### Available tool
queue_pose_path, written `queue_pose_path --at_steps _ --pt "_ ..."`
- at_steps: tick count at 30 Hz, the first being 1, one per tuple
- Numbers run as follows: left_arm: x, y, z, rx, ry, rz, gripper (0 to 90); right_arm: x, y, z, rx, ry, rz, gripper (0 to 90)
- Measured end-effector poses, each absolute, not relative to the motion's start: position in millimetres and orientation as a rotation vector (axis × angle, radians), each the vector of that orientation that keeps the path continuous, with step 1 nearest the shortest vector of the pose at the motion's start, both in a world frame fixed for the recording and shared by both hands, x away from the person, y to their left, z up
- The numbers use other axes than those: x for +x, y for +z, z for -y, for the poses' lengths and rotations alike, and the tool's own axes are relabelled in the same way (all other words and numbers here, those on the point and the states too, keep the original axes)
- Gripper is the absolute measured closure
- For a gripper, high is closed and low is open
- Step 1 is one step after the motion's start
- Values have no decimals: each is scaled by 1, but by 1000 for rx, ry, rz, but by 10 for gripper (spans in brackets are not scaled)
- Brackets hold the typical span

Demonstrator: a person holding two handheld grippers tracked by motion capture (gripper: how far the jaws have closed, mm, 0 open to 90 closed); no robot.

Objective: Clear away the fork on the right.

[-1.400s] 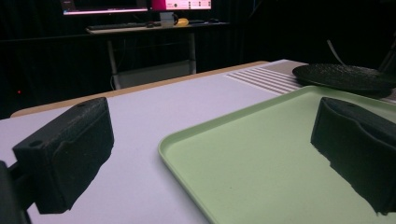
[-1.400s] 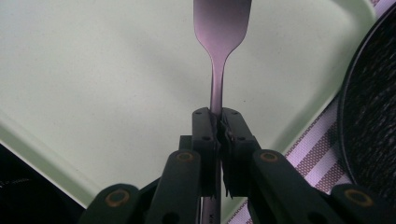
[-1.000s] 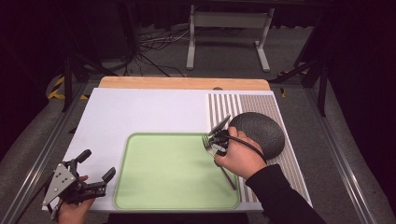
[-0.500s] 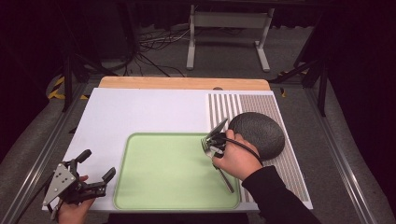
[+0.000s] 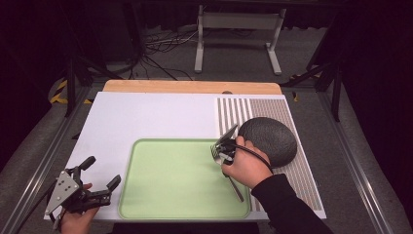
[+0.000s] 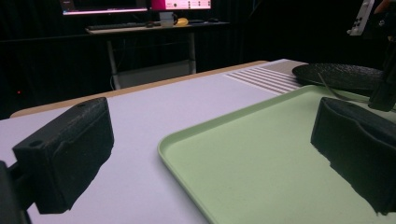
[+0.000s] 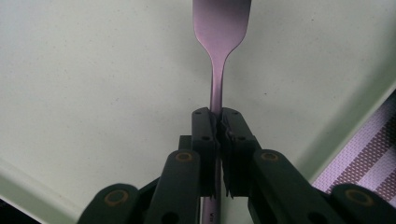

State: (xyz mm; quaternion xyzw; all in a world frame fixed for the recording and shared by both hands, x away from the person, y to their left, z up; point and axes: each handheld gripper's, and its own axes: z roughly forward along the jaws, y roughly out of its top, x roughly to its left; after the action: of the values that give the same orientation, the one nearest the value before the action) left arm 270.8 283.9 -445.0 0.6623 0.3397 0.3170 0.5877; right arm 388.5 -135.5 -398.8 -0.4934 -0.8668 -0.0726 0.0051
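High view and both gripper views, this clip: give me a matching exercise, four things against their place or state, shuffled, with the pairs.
Things
1. fork
2. green tray
3. dark round plate
4. left gripper

Place or state
A. on the striped mat, right of the tray
B. open, at the table's near left corner
C. clamped by its handle in the right gripper
D. flat on the white table top, front centre

Pairs: 1-C, 2-D, 3-A, 4-B

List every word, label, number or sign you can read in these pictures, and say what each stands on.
No text here reads clearly.
Monitors behind the table, in the left gripper view: bright bars, blurred.
White device at the top right of that view: dark marks, too small.
Fork handle in the right gripper: faint stamp, unreadable.
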Motion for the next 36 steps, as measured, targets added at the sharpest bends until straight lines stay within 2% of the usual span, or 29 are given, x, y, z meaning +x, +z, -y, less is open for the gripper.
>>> queue_pose_path --at_steps 29,33,36 --pt "271 -445 -284 1537 737 -792 0 390 -400 138 -1542 -238 2696 810" --pt "271 -445 -285 1541 735 -793 0 390 -397 139 -1516 -281 2718 752" --pt "271 -445 -284 1537 737 -792 0 389 -396 139 -1482 -378 2747 613"
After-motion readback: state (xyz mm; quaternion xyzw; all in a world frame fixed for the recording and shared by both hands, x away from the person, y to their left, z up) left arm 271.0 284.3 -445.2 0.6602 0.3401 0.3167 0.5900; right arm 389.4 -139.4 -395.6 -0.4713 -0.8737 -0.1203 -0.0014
